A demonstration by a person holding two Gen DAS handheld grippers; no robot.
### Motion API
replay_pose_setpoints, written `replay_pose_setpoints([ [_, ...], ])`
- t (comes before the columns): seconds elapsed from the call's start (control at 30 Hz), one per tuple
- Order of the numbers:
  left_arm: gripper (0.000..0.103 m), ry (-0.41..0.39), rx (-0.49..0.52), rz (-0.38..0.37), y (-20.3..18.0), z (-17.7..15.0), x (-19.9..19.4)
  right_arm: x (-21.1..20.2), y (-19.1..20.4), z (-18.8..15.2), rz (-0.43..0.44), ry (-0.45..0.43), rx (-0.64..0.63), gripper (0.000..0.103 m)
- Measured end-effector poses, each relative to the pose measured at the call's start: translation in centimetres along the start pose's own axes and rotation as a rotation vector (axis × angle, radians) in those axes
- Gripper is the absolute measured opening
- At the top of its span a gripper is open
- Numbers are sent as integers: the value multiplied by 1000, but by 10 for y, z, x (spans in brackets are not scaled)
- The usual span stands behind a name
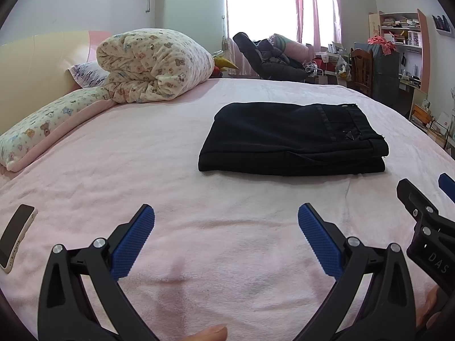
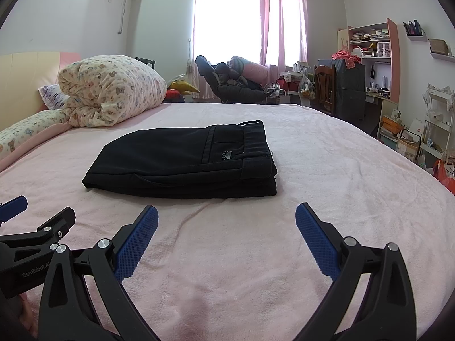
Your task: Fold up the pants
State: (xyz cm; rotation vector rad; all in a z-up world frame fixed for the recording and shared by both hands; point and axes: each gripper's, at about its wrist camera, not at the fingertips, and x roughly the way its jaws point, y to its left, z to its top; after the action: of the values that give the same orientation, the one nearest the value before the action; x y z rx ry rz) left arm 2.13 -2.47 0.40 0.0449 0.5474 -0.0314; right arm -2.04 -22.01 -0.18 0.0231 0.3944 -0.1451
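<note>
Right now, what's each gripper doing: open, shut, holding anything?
Left gripper: open, empty, over the bed short of the pants.
Right gripper: open, empty, also short of the pants.

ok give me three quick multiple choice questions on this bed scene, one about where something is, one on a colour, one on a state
1. Where does the phone lie?
A. on top of the pants
B. on the bed sheet, off to the left of the left gripper
C. on the rolled quilt

2. What colour are the pants?
A. black
B. pink
C. beige

3. How do the left gripper and the right gripper stand?
A. both shut on the pants
B. one open, one shut on cloth
C. both open, holding nothing

Answers:
1. B: in the left wrist view the phone rests on the pink bed sheet near the left edge of the picture, well clear of the pants.
2. A: the folded stack is black against the pink sheet.
3. C: each gripper's blue pads are spread wide with only sheet between them, short of the pants.
</note>
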Motion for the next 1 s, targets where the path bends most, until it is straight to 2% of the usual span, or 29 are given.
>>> replay_pose_setpoints([
  [1.0, 101, 1, 4, -2, -1, 0, 1, 0, 1, -1, -1, -1, 0, 100],
])
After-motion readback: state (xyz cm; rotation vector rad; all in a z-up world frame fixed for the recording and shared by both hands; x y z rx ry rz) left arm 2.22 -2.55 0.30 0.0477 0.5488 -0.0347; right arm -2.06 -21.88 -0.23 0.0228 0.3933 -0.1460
